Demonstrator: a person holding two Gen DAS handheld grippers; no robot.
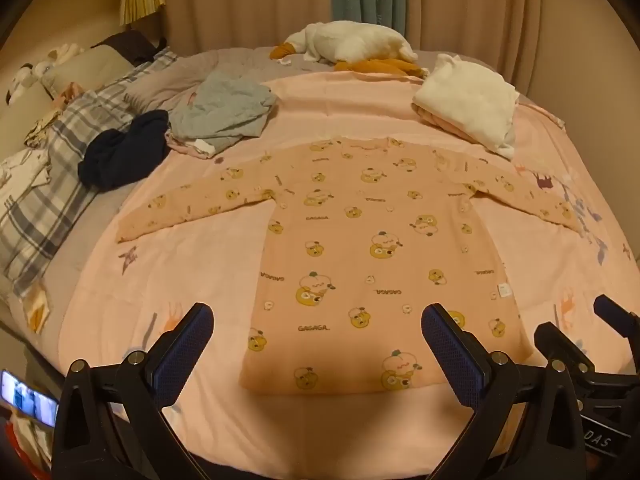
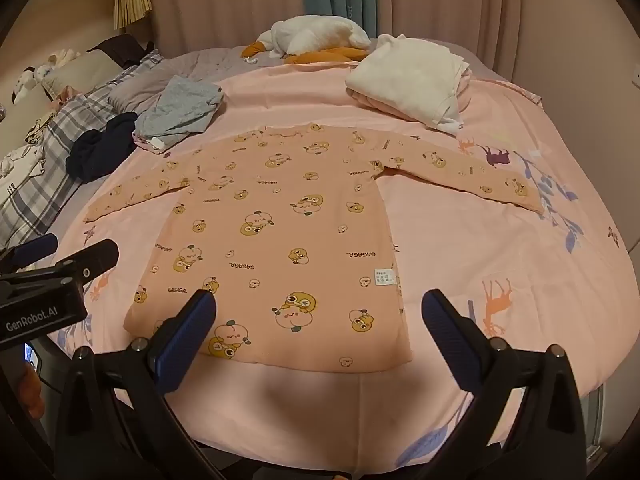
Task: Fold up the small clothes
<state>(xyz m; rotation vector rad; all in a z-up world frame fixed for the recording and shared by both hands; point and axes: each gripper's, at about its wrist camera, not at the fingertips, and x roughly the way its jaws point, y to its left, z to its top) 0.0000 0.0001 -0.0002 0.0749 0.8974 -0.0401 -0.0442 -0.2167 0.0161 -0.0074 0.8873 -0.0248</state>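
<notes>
Left wrist view: my left tool (image 1: 316, 330) spread wide, holding nothing, at lower frame; peach printed shirt (image 1: 360, 248) flat at centre on the pink bed cover (image 1: 200, 264).

Right wrist view: my right tool (image 2: 318, 316) likewise spread, empty; shirt (image 2: 280, 232) centre-left, sleeves out; folded white garment (image 2: 412, 80) upper right.

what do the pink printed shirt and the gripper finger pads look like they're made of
Pink printed shirt: seemingly a soft matte knit, maybe cotton; it lies limp and flat. Left gripper's finger pads: apparently blue rubber or plastic with a fine gridded texture, on black hard plastic arms.
</notes>
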